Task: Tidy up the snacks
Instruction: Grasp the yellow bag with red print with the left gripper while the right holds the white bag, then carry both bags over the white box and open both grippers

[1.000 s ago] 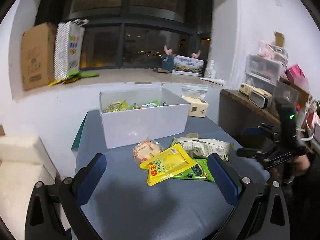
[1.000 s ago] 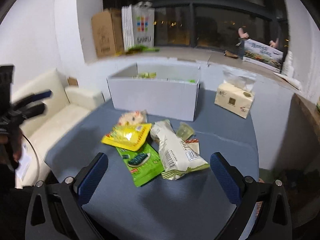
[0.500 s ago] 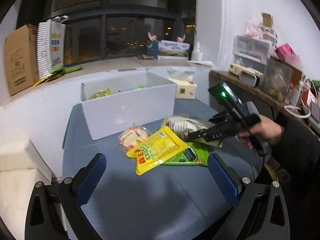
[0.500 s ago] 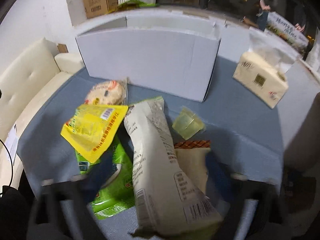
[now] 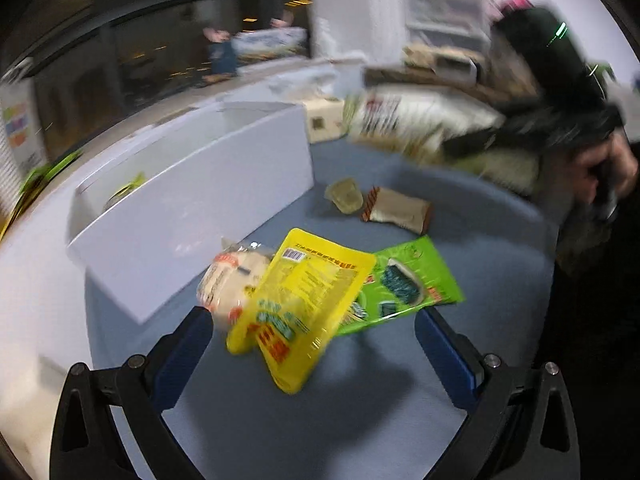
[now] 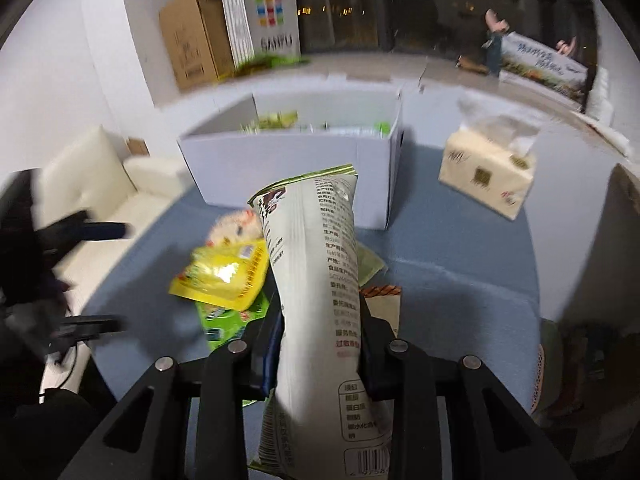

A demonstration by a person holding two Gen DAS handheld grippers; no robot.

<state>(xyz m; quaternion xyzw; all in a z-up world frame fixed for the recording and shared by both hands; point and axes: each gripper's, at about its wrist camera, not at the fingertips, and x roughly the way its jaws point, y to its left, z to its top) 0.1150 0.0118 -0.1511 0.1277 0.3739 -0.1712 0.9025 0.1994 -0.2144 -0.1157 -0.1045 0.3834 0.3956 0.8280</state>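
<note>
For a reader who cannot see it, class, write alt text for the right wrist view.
The right hand-held gripper is shut on a long white snack bag, raised above a blue table. Behind it stands an open white box with snacks inside.

The right gripper [image 6: 320,354] closed on the long white snack bag [image 6: 316,280] and lifted it off the pile (uncovering a brown packet [image 5: 396,209]). The left gripper [image 5: 312,354] moved nearer the yellow pouch [image 5: 300,308].

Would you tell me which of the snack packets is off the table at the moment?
The long white packet: the right gripper is shut on it, holding it in the air. The yellow pouch, green packet and brown wrapper lie on the table.
</note>
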